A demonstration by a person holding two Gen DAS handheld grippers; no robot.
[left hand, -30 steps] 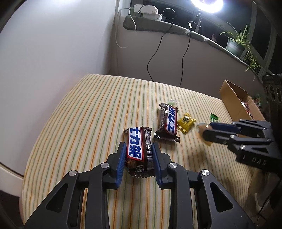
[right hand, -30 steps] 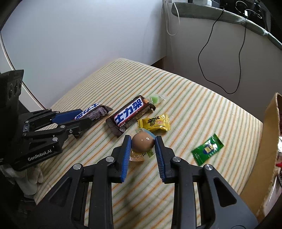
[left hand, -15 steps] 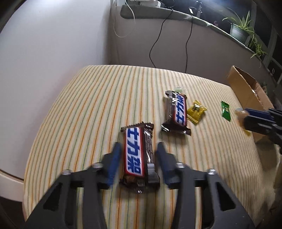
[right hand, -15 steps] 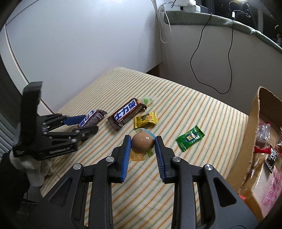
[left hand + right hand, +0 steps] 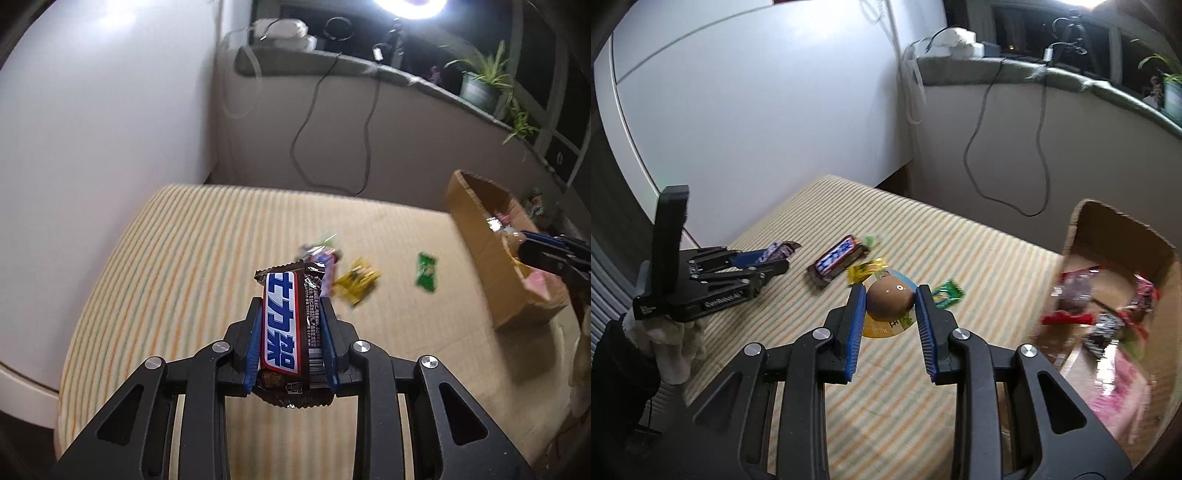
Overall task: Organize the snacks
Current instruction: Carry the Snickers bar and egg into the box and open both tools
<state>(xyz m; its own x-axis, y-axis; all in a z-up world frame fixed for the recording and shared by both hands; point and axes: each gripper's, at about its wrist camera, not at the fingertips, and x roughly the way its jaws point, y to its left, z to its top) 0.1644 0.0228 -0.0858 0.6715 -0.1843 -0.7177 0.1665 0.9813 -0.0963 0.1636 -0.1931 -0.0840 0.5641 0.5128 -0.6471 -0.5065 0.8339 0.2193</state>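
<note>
My left gripper is shut on a brown, blue and white chocolate bar and holds it above the striped table. It also shows in the right wrist view. My right gripper is shut on a brown egg-shaped snack with a round wrapper, held above the table near the open cardboard box. A second chocolate bar, a yellow candy and a green candy lie on the table.
The box stands at the table's right edge and holds several wrapped snacks. A white wall is on the left. A ledge with cables and a potted plant runs behind the table.
My left gripper has lifted its chocolate bar off the table. My right gripper has carried the egg snack up and rightwards, closer to the box.
</note>
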